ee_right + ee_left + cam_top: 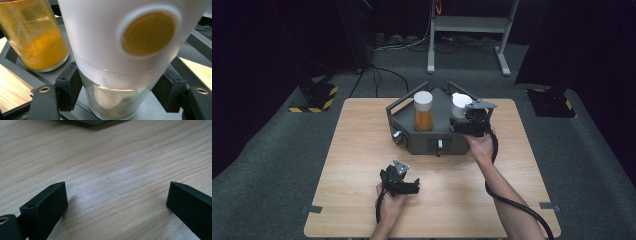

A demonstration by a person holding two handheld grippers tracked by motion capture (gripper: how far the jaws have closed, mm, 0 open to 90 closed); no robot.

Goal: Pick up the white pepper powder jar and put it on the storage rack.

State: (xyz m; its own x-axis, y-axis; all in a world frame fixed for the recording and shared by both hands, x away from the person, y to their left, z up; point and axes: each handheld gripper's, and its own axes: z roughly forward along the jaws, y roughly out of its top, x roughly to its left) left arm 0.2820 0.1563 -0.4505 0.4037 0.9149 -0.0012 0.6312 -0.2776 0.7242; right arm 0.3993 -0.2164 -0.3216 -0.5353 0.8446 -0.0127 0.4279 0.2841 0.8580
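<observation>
while the right gripper (117,92) clamps the white-capped jar (125,50) in the grey rack (412,141), lifting straight up seems next; left gripper (116,202) idles released, well short of the rack.

A lab: hazard-taped stands (314,97), floor cables (382,75), carpet.

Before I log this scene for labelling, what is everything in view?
table: one, light wood, centre.
rack: one, dark grey, far middle of the table.
orange jar: one, white lid, orange powder, stands in the rack.
white jar: one, white lid with a yellow disc, clear glass, in the rack, right of the orange jar.
frame: one, grey metal, on the floor behind.
left gripper: black, open, over bare table.
right gripper: black, shut on the white jar.
</observation>
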